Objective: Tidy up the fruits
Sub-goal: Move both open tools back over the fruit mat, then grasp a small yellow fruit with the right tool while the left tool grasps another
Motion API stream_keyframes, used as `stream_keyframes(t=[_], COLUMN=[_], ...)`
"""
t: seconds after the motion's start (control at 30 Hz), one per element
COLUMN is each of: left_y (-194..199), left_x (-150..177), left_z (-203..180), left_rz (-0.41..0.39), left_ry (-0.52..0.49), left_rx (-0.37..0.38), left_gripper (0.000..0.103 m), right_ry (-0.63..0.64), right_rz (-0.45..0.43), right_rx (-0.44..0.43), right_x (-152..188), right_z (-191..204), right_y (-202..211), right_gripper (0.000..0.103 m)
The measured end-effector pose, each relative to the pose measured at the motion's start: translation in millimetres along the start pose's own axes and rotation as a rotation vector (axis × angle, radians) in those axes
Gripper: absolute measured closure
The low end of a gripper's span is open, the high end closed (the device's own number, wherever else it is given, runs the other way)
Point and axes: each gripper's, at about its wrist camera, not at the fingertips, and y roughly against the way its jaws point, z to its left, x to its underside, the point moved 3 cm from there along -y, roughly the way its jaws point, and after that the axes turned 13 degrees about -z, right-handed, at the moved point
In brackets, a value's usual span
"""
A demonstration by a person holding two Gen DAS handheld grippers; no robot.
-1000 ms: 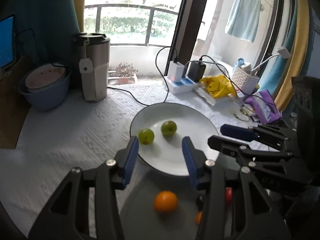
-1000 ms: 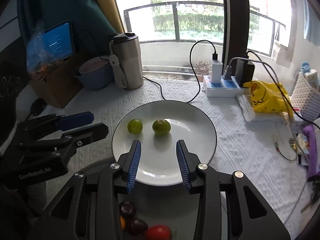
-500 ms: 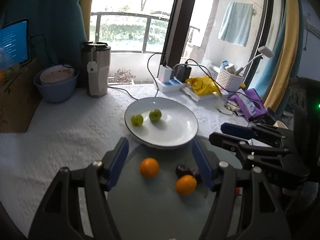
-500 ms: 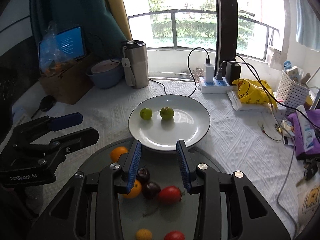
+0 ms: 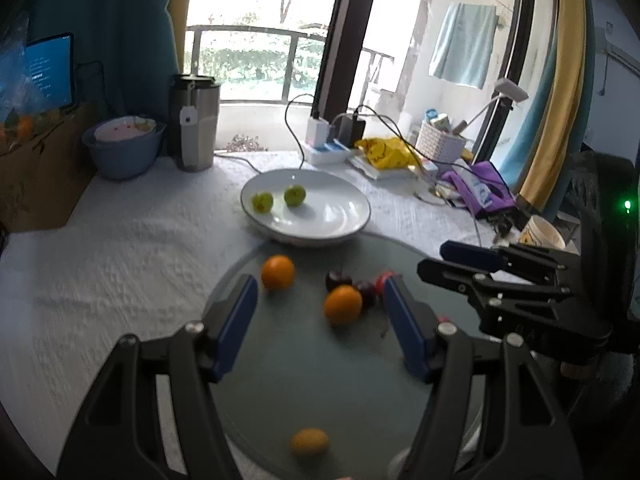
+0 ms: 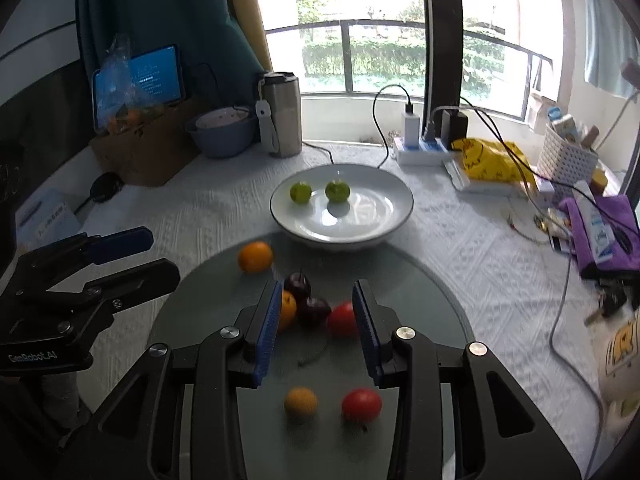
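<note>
1. The fruits sit in two places: two green fruits lie side by side in the white plate at the far middle of the bench, and the rest are loose on the round glass tray just near of it.
2. They look small, round and light; the smooth skins could slip or roll on glass, and the tomatoes and cherries would bruise. I would pinch each gently across its widest part.
3. On the tray I count three orange fruits, two dark cherries and two red tomatoes, seven in all.
4. The left gripper hangs over the tray with fingers spread wide, holding nothing.
5. The right gripper is likewise released and empty, its fingers either side of the middle cluster.
6. Beyond: a steel tumbler and a blue bowl.
</note>
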Motion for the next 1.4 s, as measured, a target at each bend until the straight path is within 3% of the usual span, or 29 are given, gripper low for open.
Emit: stream_keyframes(t=[0.57, 1.07, 1.17, 1.4], left_y=[21, 20, 17, 16], left_x=[67, 99, 101, 103], left_z=[1, 0, -1, -7], left_rz=[0.074, 0.158, 0.174, 0.179], left_ry=[0.025, -0.027, -0.039, -0.081], left_rx=[-0.035, -0.052, -0.057, -0.07], left_gripper=[0.036, 0.037, 0.053, 0.073], right_ry=[-0.018, -0.022, -0.02, -0.023], right_rz=[0.071, 0.121, 0.124, 0.134], right_rx=[-0.016, -0.034, -0.037, -0.051], right_x=[57, 76, 77, 80], right_z=[14, 16, 15, 14], right_y=[14, 0, -2, -7], right_gripper=[0.064, 0.064, 0.064, 0.07])
